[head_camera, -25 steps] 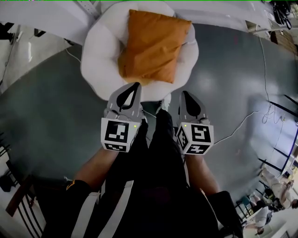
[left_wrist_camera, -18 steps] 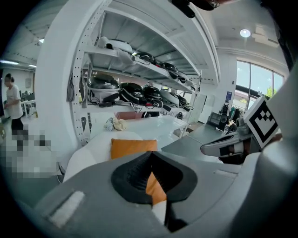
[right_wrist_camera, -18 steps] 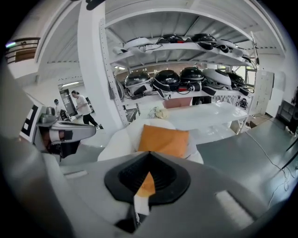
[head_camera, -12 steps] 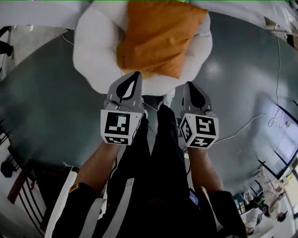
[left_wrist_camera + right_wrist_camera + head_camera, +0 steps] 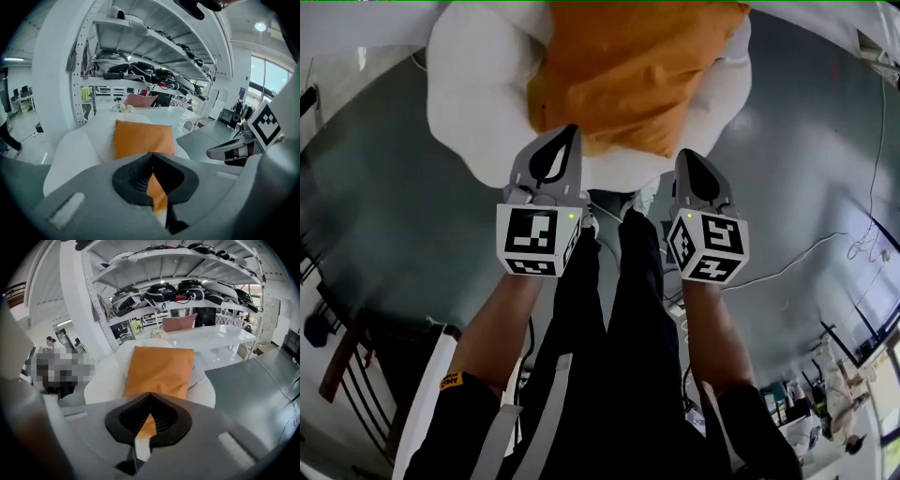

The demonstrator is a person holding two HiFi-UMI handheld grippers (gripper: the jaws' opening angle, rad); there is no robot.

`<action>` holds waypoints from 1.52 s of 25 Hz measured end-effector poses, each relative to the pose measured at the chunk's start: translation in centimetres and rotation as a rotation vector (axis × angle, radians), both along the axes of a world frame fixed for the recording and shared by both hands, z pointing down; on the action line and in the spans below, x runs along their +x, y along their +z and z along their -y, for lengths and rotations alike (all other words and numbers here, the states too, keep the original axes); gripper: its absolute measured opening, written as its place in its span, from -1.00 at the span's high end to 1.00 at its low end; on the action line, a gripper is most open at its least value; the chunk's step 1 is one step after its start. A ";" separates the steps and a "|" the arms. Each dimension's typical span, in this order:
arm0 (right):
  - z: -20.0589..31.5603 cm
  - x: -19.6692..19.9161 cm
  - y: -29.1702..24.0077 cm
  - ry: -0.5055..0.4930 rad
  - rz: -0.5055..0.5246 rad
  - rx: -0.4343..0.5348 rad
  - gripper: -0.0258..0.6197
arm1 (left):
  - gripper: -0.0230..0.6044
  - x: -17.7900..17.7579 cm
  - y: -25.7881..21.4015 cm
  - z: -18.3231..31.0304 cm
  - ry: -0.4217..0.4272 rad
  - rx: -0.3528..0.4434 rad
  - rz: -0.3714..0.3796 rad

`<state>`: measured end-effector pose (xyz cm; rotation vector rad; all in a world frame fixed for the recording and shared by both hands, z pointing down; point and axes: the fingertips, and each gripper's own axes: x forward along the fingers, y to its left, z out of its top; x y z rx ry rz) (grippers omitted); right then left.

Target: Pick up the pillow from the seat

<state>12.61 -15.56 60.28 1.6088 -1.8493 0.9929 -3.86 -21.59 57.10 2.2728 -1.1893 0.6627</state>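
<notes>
Orange pillow [image 5: 628, 75] at 12 o'clock of my left gripper [image 5: 567, 133] and right gripper [image 5: 685, 156], long axis 12–6; both pressed together, empty.
</notes>
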 end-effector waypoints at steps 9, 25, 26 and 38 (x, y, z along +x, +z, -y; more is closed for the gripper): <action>1.5 0.4 6.5 0.048 0.040 -0.055 0.68 | 0.73 -0.5 6.2 1.6 0.000 -0.042 0.070; 3.6 3.2 16.7 0.114 0.061 -0.168 0.42 | 0.29 -0.6 17.6 5.3 0.084 -0.109 0.199; 3.7 3.3 17.3 0.115 0.063 -0.176 0.40 | 0.27 -0.7 18.3 5.5 0.089 -0.109 0.206; 4.4 4.5 22.2 0.154 0.084 -0.208 0.27 | 0.13 -0.2 24.1 6.6 0.176 -0.107 0.264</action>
